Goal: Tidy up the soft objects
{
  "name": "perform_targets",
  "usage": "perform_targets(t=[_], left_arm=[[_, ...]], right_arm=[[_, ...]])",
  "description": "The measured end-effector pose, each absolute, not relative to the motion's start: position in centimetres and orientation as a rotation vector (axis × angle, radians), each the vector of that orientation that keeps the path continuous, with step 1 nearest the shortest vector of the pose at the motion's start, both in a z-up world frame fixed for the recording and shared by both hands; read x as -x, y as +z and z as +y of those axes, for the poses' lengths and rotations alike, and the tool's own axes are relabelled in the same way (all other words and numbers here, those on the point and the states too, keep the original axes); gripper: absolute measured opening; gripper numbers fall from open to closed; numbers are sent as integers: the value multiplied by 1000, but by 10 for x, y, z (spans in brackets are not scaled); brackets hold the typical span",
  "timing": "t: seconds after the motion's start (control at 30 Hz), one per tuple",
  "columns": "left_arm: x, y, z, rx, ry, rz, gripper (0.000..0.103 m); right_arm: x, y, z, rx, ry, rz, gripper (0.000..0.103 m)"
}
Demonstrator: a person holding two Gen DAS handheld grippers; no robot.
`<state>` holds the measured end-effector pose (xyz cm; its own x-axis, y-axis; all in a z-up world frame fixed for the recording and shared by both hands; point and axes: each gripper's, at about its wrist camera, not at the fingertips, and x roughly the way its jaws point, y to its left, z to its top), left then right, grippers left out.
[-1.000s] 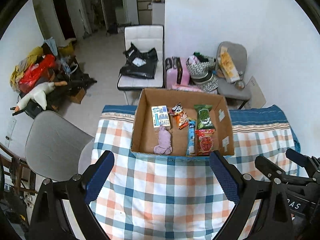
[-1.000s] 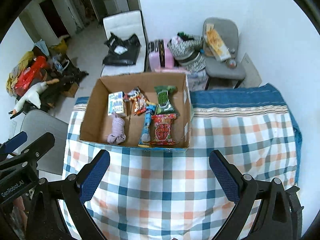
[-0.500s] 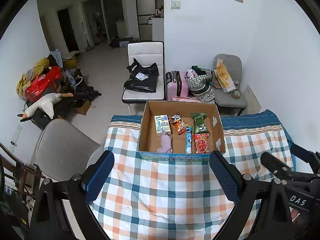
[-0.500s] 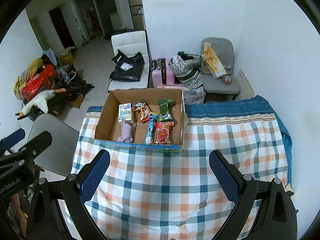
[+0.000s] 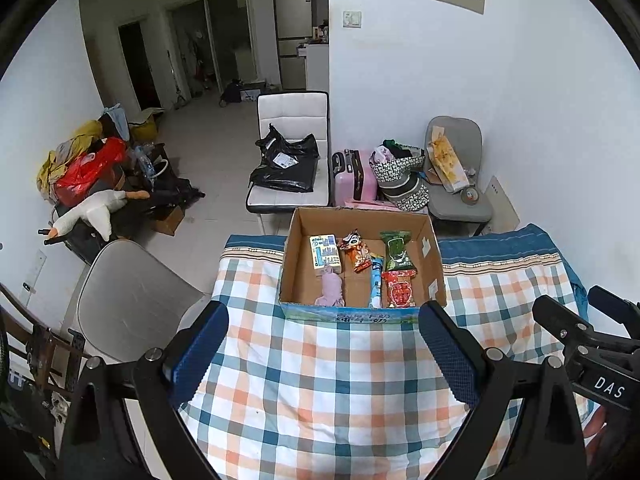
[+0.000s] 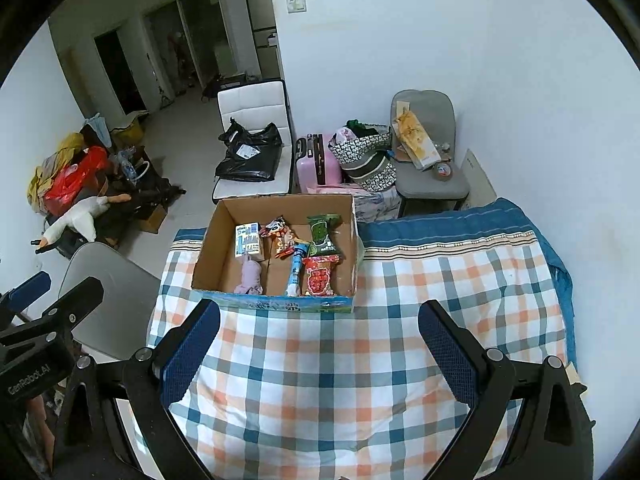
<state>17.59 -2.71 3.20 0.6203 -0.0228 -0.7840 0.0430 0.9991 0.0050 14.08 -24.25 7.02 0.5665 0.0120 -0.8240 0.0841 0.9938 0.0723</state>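
A cardboard box stands at the far side of the checked table. In it lie a pale purple soft toy, a white-blue packet, an orange snack bag, a blue tube, a green packet and a red packet. My left gripper and right gripper are both open and empty, held high and back from the box.
A grey chair stands at the table's left. Behind the table are a white chair with a black bag, a pink suitcase and a grey chair with clutter. A pile of things lies on the floor at left.
Both grippers have pulled back and up from the box, so the box looks smaller and more of the room shows. Both stay open.
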Motion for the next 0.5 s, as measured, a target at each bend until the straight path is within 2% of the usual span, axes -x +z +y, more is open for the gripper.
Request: perform_targets(t=[0.5], left_arm=[[-173,33,-26,-24,-39,902,97]], right_arm=[[-139,72,-246,-108,-34,968,101]])
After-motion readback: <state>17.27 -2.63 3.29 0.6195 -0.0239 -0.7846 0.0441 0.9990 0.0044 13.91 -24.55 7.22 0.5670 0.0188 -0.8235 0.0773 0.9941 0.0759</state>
